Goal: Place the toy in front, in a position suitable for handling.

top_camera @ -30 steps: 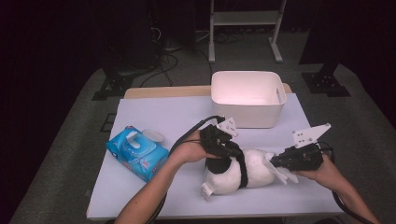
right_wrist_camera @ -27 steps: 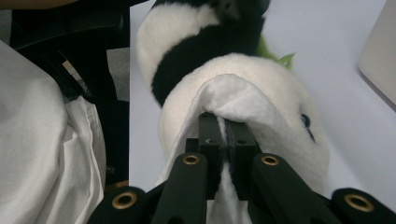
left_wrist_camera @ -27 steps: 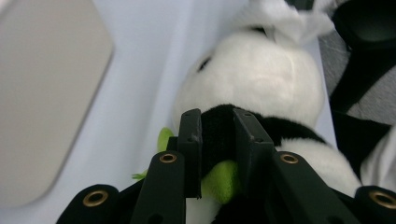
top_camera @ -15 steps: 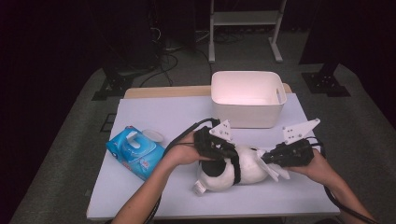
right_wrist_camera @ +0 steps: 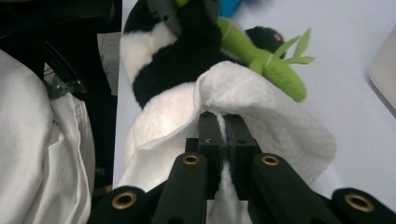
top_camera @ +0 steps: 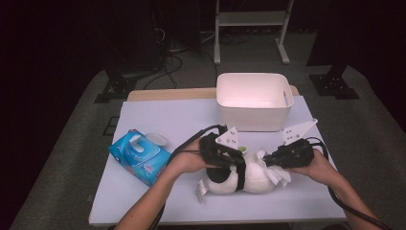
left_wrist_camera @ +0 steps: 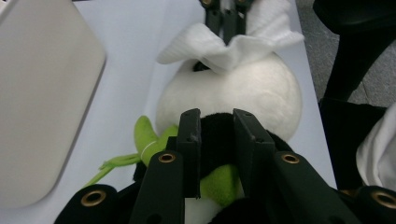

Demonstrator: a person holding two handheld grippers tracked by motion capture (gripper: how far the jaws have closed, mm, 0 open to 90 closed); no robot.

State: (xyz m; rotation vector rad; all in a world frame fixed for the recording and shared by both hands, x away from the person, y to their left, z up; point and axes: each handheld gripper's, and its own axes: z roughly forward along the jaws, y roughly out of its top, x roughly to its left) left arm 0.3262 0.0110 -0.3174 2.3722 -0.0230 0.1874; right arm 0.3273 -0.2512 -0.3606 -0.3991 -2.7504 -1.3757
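Claw work here is split between two hands. Starting at the tabletop's left edge, a blue wet-wipe pack (top_camera: 139,156) lies apart from the action, its lid flipped up. Next comes the left claw (top_camera: 233,167), clamped across the black band of a plush panda (top_camera: 239,178) that lies on its side near the tabletop's front edge, right of the middle; in the left gripper view its jaws pinch the dark fur, with the toy's green bamboo sprig (left_wrist_camera: 149,142) just beside them. To the right, the right claw (top_camera: 269,161) is closed tight on a white wipe (right_wrist_camera: 261,109), whose folds drape over the panda's white belly and touch it. Beyond both, toward the tabletop's back edge, stands a white bin (top_camera: 253,101), well clear of the toy.

By my reading, the step in hand is cleaning the panda: one claw steadies it while the other rubs the wipe on its belly. The next move probably calls for dragging the wipe across the fur with light pressure, keeping the left clamp firm so the soft body does not roll.
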